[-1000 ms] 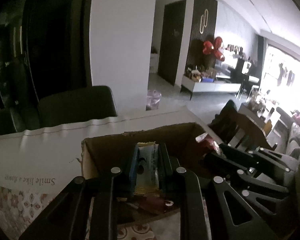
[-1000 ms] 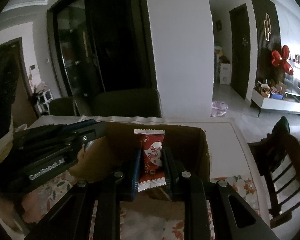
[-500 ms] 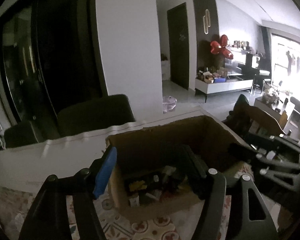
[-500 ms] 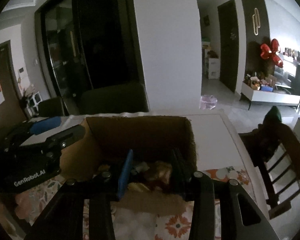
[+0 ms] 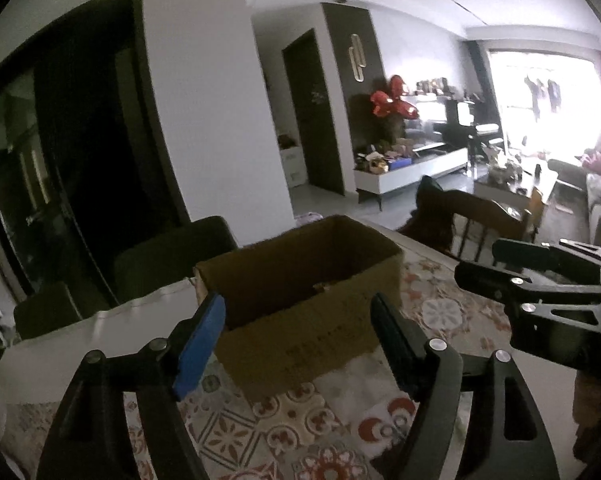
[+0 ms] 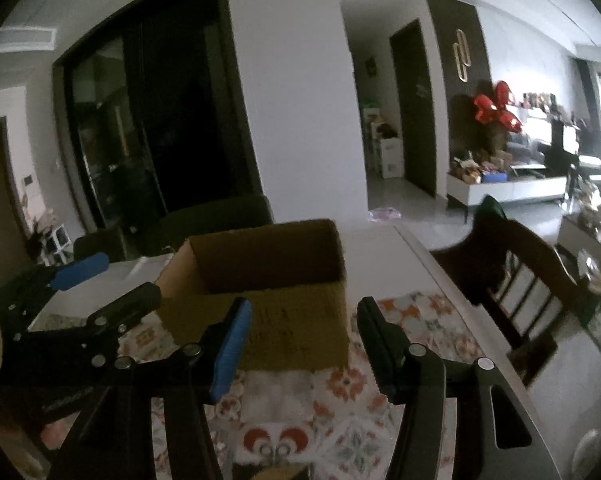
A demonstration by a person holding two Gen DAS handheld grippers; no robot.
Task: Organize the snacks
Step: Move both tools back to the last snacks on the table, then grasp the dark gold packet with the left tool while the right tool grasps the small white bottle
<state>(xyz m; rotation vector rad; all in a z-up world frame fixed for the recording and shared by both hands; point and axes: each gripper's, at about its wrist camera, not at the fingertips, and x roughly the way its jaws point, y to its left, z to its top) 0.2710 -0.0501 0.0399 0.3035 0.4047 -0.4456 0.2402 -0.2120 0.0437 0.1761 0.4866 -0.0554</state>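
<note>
Patterned cloth [image 5: 300,424] covers the table where I am working, with dark chairs [image 6: 512,280] around it and a bright living room behind. My cardboard box [image 5: 300,280] stands open-topped on that cloth, ahead of both tools. My left gripper [image 5: 296,328] has its jaws opening, with nothing between them; the box sits beyond the fingertips, apart from them. My right gripper [image 6: 300,332] is likewise opening and empty, aimed at the box's near wall. Only a small glimpse of something shows inside the box; I cannot tell what it is.
</note>
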